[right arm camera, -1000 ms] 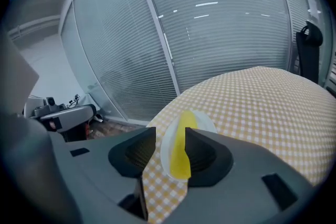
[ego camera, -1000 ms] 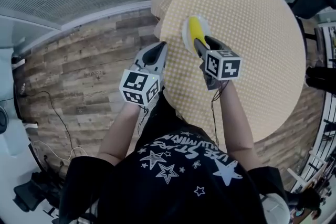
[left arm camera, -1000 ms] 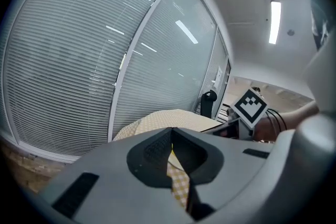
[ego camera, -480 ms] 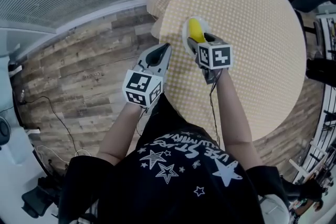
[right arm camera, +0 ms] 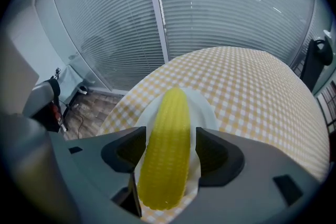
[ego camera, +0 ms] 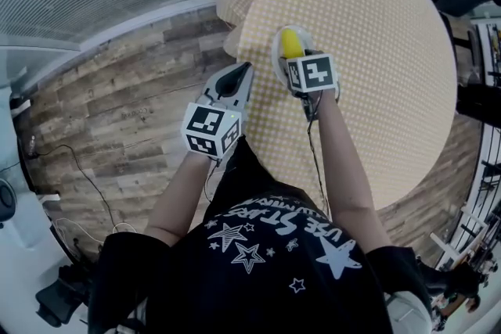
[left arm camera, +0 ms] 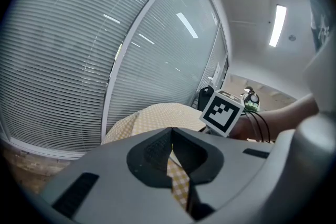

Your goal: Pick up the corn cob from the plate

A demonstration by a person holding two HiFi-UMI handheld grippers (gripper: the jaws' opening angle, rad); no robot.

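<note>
Right gripper (right arm camera: 169, 157) has tipped down, jaws just opened astride corn cob (right arm camera: 170, 113)

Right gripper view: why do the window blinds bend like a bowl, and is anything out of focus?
Right gripper view: the wide-angle lens curves the window blinds and darkens the corners; the yellow corn cob on the round white plate is sharp. Left gripper view: same bending, the ceiling strip light glares white. Head view: the checked table bulges likewise.
</note>
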